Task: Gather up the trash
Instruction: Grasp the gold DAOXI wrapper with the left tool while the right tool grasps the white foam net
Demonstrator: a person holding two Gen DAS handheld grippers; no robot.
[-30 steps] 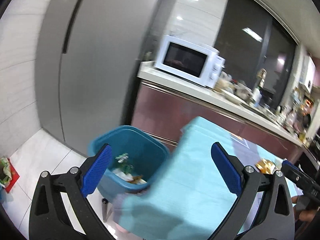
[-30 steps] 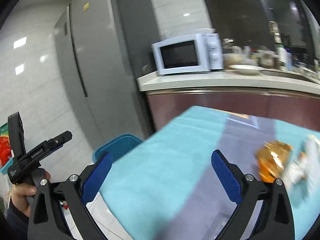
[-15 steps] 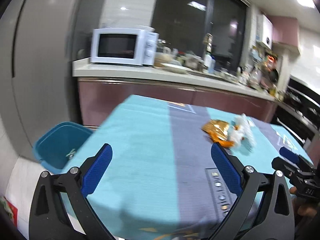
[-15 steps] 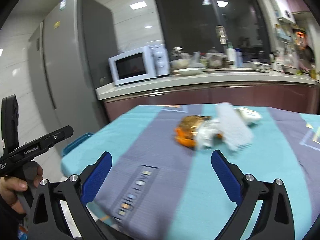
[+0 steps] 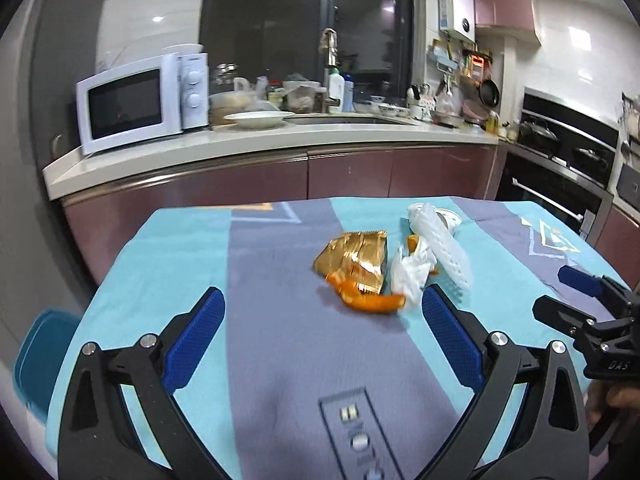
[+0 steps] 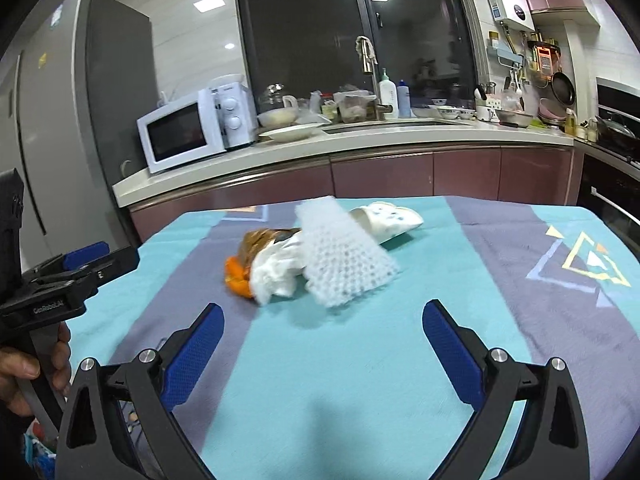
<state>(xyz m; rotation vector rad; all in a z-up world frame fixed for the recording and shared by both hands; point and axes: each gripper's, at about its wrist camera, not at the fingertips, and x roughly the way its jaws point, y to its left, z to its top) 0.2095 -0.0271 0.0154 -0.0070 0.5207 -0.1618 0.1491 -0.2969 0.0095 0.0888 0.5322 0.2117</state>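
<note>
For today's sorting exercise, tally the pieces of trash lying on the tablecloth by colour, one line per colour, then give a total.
Gold: 1, the foil wrapper
Orange: 1, the peel
White: 3, the crumpled tissue, the foam net sleeve and the white packet behind it
Total: 5 pieces, all in one loose pile; a smaller bit hidden underneath cannot be ruled out.

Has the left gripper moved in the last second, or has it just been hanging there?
Yes. The left gripper swung right, off the blue bin toward the trash pile.
</note>
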